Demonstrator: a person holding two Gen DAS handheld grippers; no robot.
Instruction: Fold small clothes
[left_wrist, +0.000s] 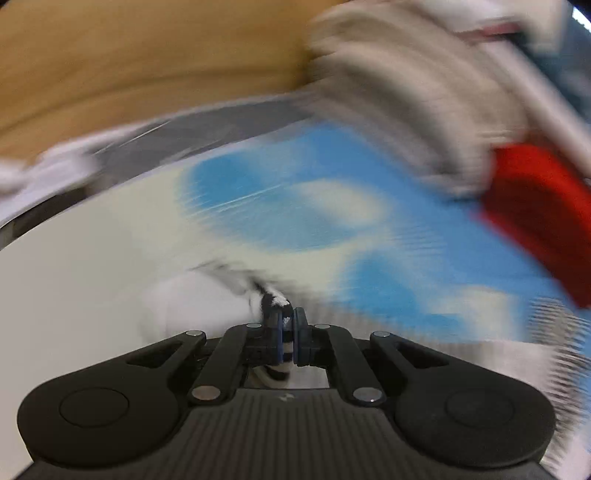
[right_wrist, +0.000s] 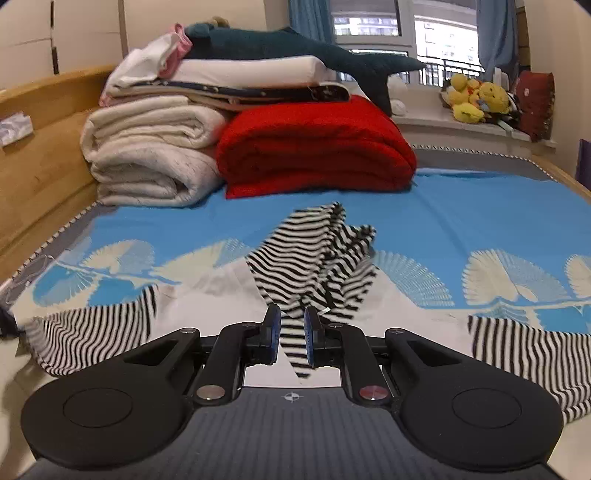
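Black ribbed gripper bodies, silver pivot screws, seemingly blue-padded jaws.

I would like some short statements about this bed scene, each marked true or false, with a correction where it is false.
1. The right gripper has black-and-white striped cloth between its pads. True.
2. The folded red blanket lies on top of the cream blankets. False: it lies beside them, on the blue bedsheet.
3. A dark teal shark plush rests on top of the pile. True.
4. The left gripper is wide open. False: its jaws are shut, on a bit of striped fabric.
5. The yellow plush toys lie on the bedsheet. False: they sit on the window ledge.
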